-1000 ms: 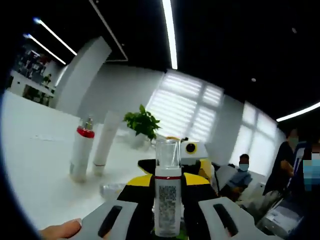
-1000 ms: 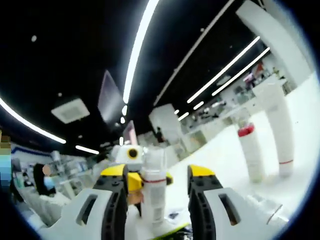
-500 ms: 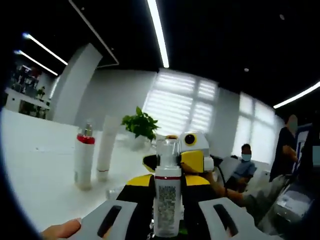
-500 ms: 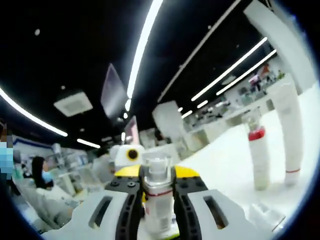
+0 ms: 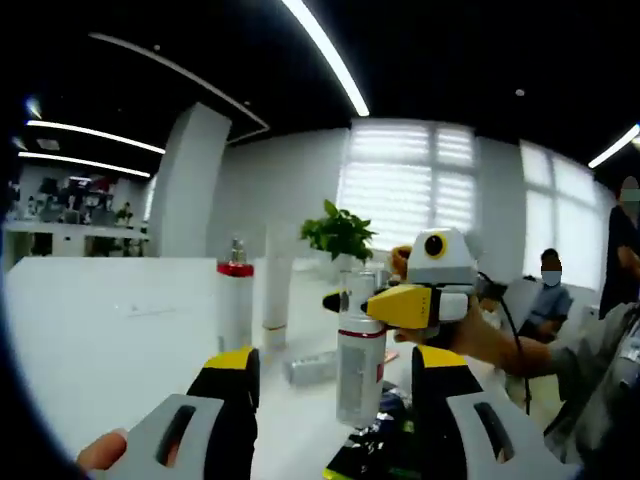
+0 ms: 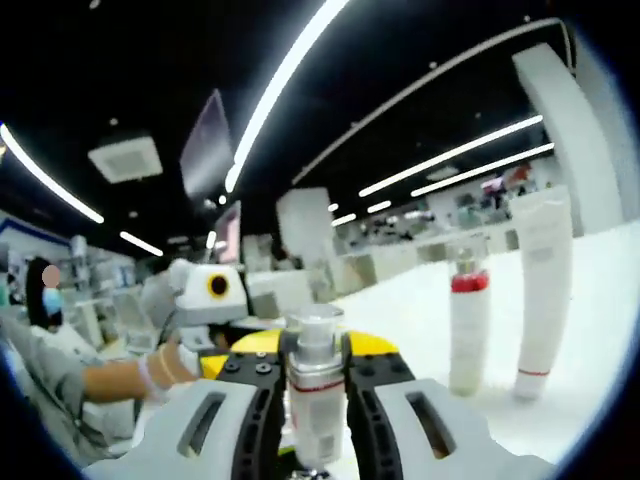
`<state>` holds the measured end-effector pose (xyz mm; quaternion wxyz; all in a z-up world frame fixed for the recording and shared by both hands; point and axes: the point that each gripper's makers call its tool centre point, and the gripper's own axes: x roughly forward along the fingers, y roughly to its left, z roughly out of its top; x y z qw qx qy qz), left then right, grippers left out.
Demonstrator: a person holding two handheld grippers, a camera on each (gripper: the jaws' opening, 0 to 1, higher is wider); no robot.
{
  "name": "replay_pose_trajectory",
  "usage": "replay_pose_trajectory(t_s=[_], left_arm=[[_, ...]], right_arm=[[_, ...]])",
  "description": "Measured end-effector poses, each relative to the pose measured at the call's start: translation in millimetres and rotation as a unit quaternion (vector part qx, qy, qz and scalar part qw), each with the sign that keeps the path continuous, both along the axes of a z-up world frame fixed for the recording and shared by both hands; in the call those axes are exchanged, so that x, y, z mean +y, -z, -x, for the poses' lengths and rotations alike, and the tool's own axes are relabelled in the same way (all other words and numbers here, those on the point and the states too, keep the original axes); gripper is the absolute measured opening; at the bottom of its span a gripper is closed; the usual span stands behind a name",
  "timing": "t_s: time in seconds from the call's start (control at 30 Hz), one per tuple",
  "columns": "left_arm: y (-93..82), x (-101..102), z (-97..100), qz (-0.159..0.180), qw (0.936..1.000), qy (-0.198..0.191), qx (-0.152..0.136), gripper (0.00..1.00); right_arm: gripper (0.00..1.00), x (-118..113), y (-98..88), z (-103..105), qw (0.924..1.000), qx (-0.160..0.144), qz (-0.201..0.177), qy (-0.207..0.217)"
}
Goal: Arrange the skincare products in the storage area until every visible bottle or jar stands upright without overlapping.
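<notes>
Left tongs: jaws wide apart, gripping nothing; a fingertip shows at 7 o'clock of the left gripper view.
Counter: white, stretching off toward 9 o'clock.
Red-collared bottle: upright on the counter at about 10 o'clock of the clear-capped bottle, apart from it; also seen in the right gripper view.
White tube: standing on its cap just beside the red-collared bottle, on its right; in the right gripper view it stands at 3 o'clock.
Small clear item: lying flat on the counter behind the clear-capped bottle; too blurred to name.
Clear-capped bottle: upright between the left tongs' open jaws, touching neither.
Right tongs: yellow jaws closed on the clear-capped bottle's neck, coming in from 3 o'clock; in the right gripper view the bottle sits clamped between them.
Potted plant: beyond the tube, at 12 o'clock.
Seated person: far off at 3 o'clock, well clear of the counter.
</notes>
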<state>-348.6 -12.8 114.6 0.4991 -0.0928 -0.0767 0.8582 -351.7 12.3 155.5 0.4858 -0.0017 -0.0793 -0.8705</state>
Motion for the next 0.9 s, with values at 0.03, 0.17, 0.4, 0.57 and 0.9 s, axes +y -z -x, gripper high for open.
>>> replay_pose_trajectory(t_s=[0.03, 0.17, 0.4, 0.57, 0.9], left_arm=[[2.1, -1.2, 1.3, 0.004, 1.0, -0.006, -0.002, 0.65], [16.4, -6.4, 5.7, 0.045, 0.9986, -0.027, -0.002, 0.7], [30.2, -27.0, 30.9, 0.125, 0.9837, -0.118, 0.053, 0.99], [34.4, -20.8, 24.1, 0.12, 0.9843, -0.112, 0.065, 1.0], [37.4, -7.4, 22.9, 0.104, 0.988, -0.104, 0.048, 1.0]], right_arm=[[0.2, 3.5, 0.1, 2.0, 0.9999, 0.006, -0.002, 0.008], [0.2, 11.1, 1.6, 3.2, 0.9997, 0.017, -0.013, 0.015], [0.2, 9.2, 10.0, 7.9, 0.9984, 0.026, -0.043, 0.026], [0.2, 4.1, 21.9, 12.1, 0.9965, 0.032, -0.067, 0.038], [0.2, 15.1, 23.9, 25.4, 0.9943, 0.052, -0.043, 0.082]])
